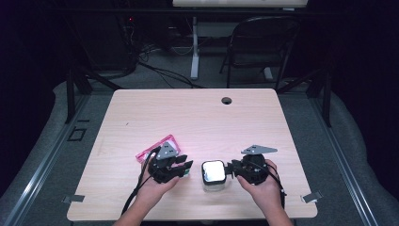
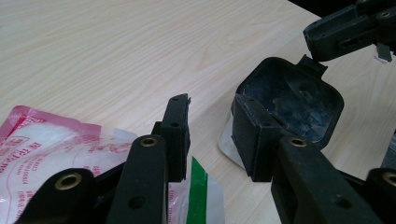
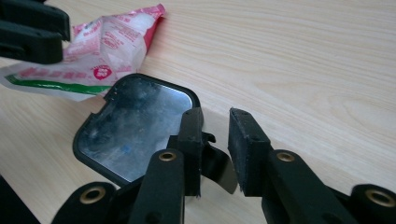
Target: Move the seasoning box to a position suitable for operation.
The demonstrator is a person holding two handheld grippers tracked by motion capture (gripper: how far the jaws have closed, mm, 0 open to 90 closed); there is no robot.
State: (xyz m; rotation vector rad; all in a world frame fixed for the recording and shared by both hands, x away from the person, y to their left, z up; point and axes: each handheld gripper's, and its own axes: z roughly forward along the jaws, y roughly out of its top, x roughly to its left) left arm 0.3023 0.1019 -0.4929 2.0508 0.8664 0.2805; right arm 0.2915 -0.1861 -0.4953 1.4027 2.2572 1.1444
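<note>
A small clear container with a black-rimmed lid (image 1: 213, 175) stands on the wooden surface (image 1: 197, 117), near its front edge, and serves as the landmark here. The left gripper (image 1: 184, 165) sits just to the container's left, its fingers (image 2: 177, 135) parted with nothing between them; one finger lies close beside the container's near corner in the left gripper view. The right gripper (image 1: 231, 169) is just to the container's right, its fingers (image 3: 245, 144) also apart, with the lid's small tab between them, though whether they press on it cannot be told. A pink and white packet (image 1: 159, 147) lies to the container's left, behind the left gripper.
</note>
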